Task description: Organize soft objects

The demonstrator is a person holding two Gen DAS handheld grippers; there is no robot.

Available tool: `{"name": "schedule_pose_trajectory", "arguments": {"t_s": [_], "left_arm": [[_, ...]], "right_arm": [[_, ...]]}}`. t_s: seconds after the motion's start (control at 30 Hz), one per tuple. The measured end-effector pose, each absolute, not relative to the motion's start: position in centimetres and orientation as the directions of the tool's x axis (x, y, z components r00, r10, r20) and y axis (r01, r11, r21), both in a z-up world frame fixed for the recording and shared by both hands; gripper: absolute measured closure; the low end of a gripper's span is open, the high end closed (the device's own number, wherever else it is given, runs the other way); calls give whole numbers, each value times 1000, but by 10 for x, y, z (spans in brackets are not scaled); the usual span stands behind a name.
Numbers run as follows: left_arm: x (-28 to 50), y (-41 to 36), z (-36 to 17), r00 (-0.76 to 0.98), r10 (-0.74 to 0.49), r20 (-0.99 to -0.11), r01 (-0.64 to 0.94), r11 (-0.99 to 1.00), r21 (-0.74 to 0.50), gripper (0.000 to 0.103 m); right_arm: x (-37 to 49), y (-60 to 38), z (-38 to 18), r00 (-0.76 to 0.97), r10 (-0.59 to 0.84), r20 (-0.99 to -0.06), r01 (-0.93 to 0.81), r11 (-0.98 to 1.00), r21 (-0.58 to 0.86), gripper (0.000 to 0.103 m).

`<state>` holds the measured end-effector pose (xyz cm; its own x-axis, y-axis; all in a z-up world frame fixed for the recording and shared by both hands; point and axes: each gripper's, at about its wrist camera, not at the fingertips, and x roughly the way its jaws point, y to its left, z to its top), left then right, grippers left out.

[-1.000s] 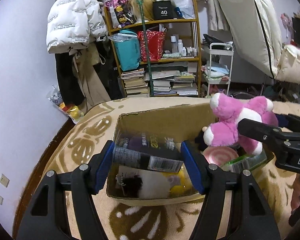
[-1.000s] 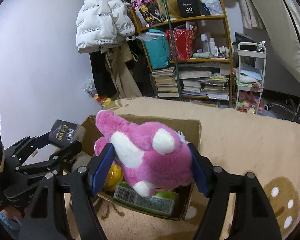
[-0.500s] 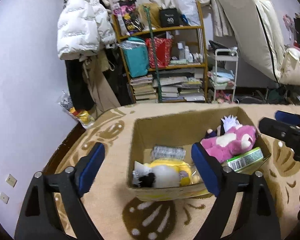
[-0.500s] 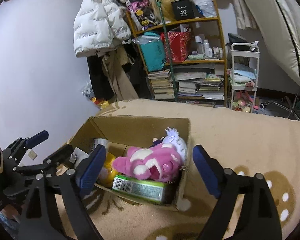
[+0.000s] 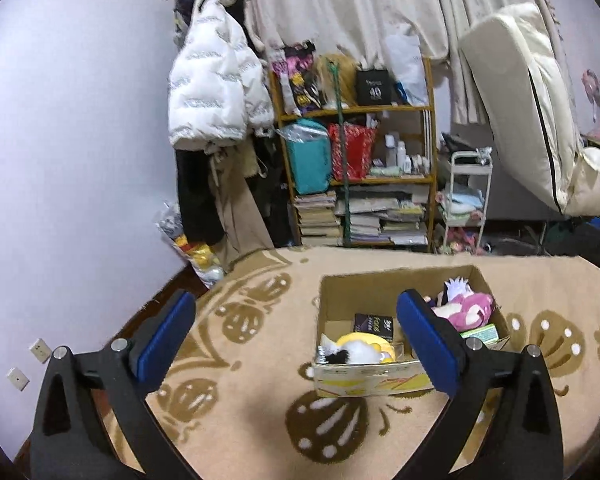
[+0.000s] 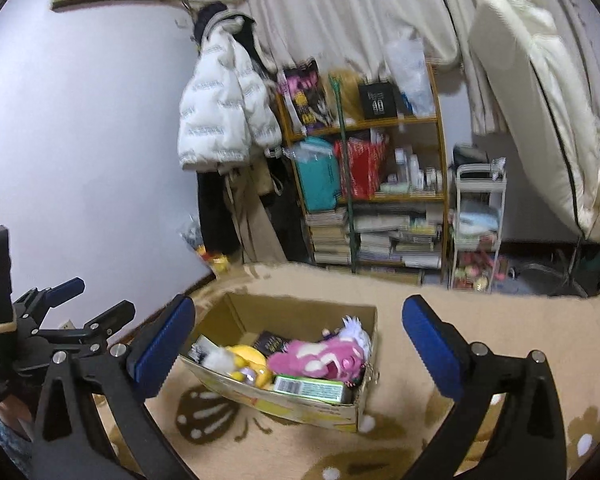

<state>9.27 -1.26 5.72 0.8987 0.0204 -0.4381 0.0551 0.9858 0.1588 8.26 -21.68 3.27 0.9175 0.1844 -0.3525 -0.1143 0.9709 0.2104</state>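
Both grippers — left gripper (image 5: pixel 296 336); right gripper (image 6: pixel 300 344) — just opened, empty.

Pretty clearly someone's lived-in bedroom at home: puffer jacket (image 5: pixel 216 92) hanging up, crammed bookshelf (image 5: pixel 356 176), curtains (image 5: pixel 340 4), a mattress (image 5: pixel 528 92) propped against the wall.

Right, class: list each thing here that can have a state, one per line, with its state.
cardboard box: open-topped, holding items
pink plush toy: lying in box, released
yellow plush toy: lying in box
black packet: in box, released
green pack: in box, near edge
left gripper: open, empty
right gripper: open, empty
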Motion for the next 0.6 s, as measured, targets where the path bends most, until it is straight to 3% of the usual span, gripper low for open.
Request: {"name": "schedule_pose_trajectory", "arguments": {"t_s": [0.33,0.6], "left_arm": [[30,13,107,945,6,-328,32,993,112,3],[1,15,109,964,-1,-265,31,994,109,3]], "right_arm": [[15,-211,74,956,150,-253,-108,979,173,0],[-9,-209,75,969,122,-213,-92,985,143,0]]}}
